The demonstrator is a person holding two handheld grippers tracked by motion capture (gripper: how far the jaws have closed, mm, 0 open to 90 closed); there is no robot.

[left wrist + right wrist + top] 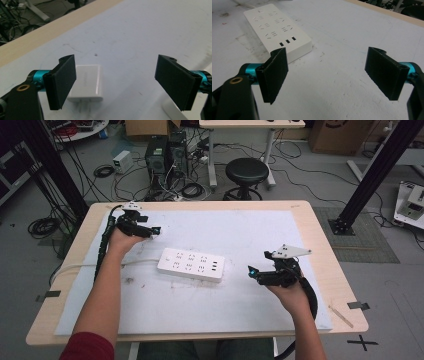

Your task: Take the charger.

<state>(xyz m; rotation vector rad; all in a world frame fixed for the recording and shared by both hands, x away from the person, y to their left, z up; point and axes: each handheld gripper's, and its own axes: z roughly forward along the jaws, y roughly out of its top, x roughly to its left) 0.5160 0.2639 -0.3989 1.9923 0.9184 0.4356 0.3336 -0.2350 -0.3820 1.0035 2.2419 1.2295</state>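
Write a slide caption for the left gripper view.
Open left tongs hover over a white plug-in charger lying on the white mat.

Right gripper [325, 76] over white mat [342, 45], jaws wide apart, nothing between them. 2 black pads [275, 75] rising from the bottom, teal fittings behind each, brass-ringed hole on the black body at lower left. White power strip [277, 31] lying flat at upper left, just beyond the left pad, its near end partly hidden behind that pad. 3 rows of socket slots on top, 3 small dark ports near its closer end. White cable [245, 4] leaving the far end. Mat scuffed and smudged around the strip. Wooden table edge [387, 12] along upper right, dark clutter beyond it, too blurred to identify.
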